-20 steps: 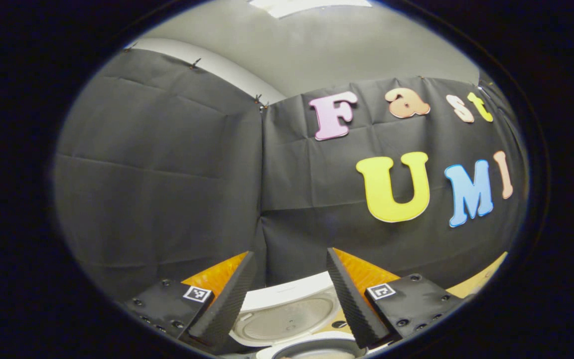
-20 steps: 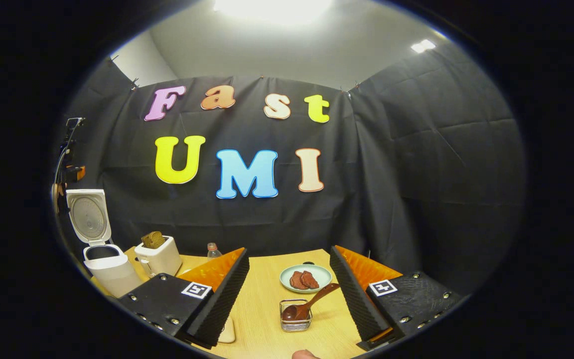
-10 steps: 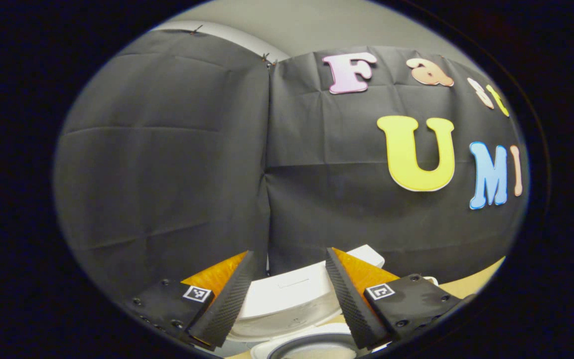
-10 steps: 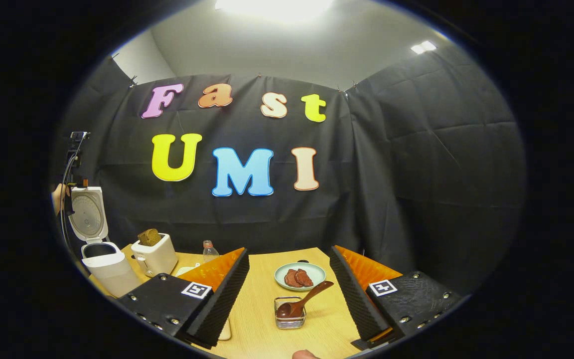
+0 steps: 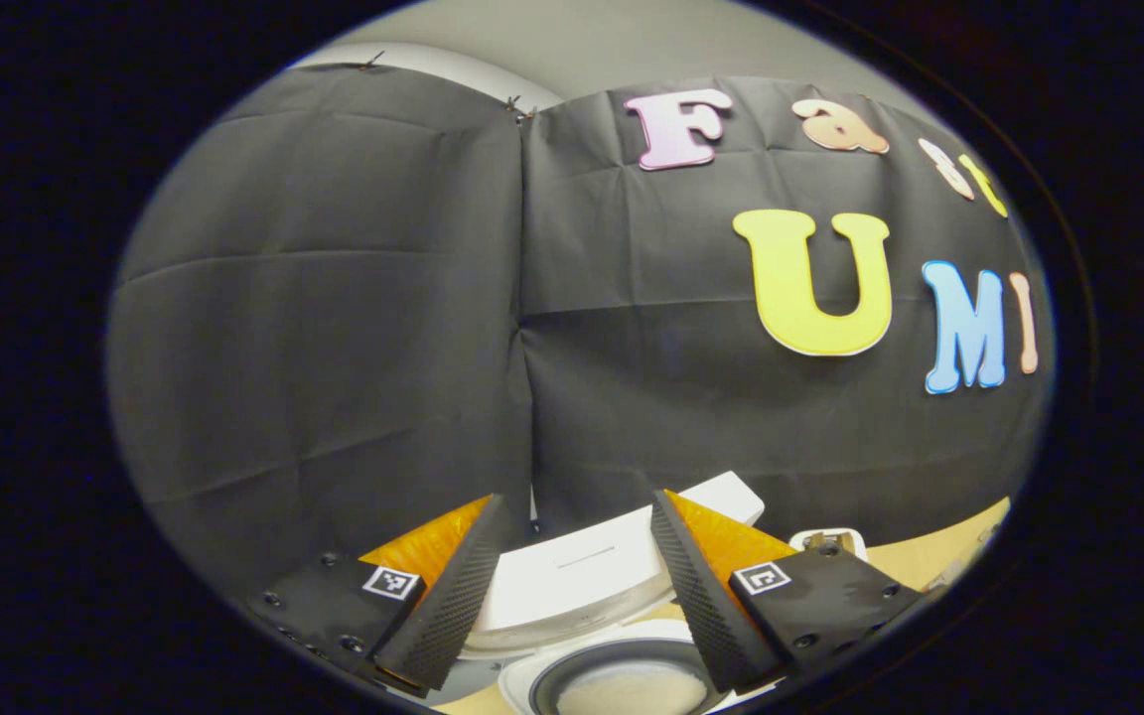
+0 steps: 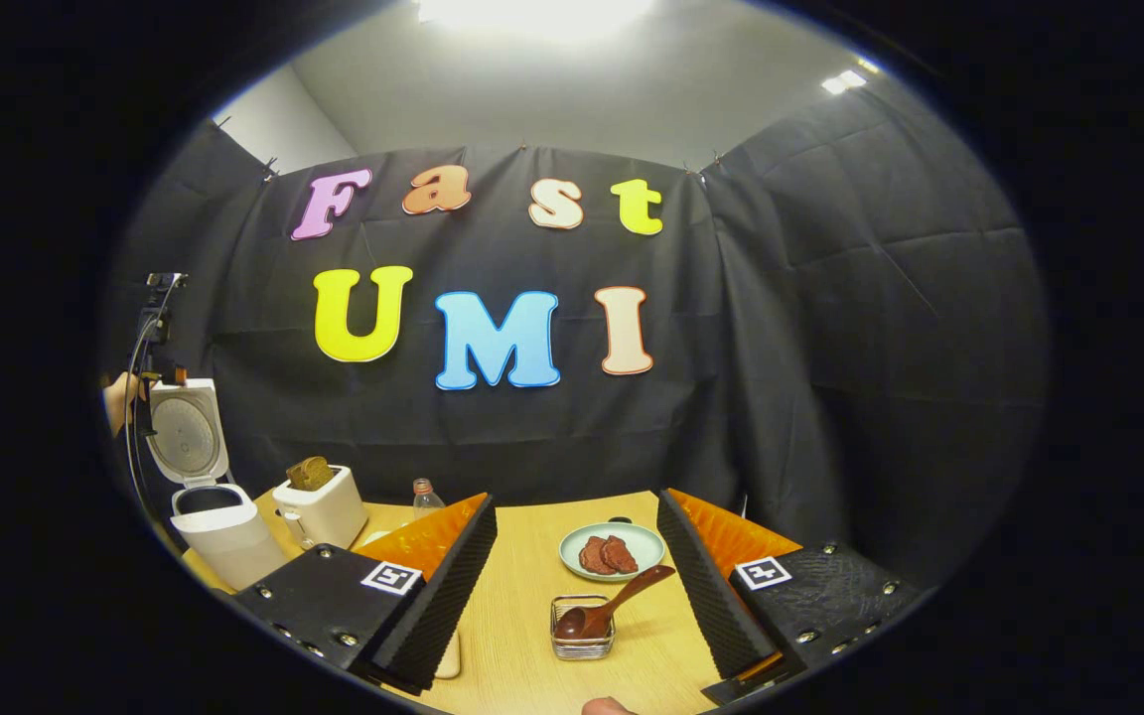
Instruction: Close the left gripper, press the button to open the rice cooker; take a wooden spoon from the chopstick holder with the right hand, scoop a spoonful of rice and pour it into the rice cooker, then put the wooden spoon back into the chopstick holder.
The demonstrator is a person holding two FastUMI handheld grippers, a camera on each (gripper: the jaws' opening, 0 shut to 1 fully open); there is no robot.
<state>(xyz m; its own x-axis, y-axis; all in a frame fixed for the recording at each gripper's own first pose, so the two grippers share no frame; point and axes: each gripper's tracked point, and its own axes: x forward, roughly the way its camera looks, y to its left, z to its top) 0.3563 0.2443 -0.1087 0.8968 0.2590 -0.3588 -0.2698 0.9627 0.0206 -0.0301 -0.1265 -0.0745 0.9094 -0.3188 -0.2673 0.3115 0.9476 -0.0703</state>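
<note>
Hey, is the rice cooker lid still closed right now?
No, the rice cooker has its lid standing upright, swung open above the pot opening, in the right gripper view.

Ahead of the right gripper (image 6: 577,571), the counter (image 6: 522,596) is pale matt wood grain, and the chopstick holder (image 6: 582,641) on it is shiny wire mesh holding a dark, glossy wooden spoon (image 6: 612,606). Beyond lies a smooth glazed plate (image 6: 612,536). Between the left gripper (image 5: 572,576) fingers, the rice cooker (image 5: 582,571) looks like smooth white plastic.
</note>
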